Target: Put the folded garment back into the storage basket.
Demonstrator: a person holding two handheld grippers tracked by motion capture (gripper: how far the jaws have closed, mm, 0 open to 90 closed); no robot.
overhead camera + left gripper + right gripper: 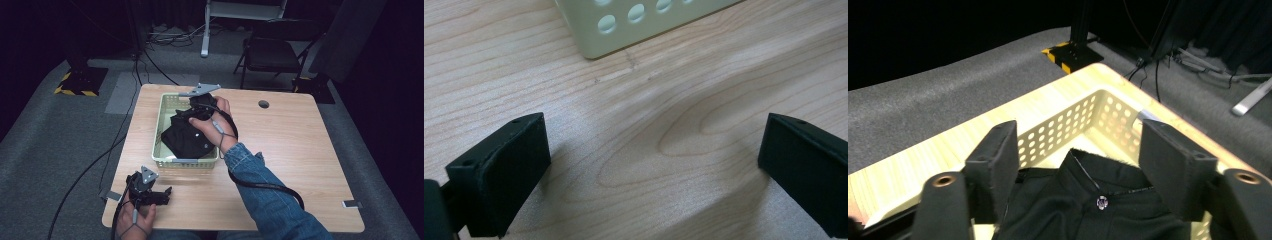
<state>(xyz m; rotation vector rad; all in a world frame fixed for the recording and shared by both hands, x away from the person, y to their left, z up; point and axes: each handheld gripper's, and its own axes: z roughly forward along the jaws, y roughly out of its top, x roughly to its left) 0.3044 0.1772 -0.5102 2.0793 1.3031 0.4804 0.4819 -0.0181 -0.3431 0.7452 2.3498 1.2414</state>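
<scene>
Your pale wooden counter [300,150] carries a pale green perforated plastic basket [161,125], and the folded black collared shirt [182,135] lies inside it — right under your right gripper [1083,165], whose jaws stand released above the collar. Your left gripper [649,170] rests spread and empty near the counter's edge. Close too shallow and you may pinch only the collar — the folds could spill open.

A light wooden table [300,150] with a round cable hole [263,104] near its far edge stands on grey carpet [45,135]. Beyond it are a black folding chair [270,52], a white metal stand leg [205,30], loose black cables [150,65] and a black base with yellow-black hazard stripes [80,82].
</scene>
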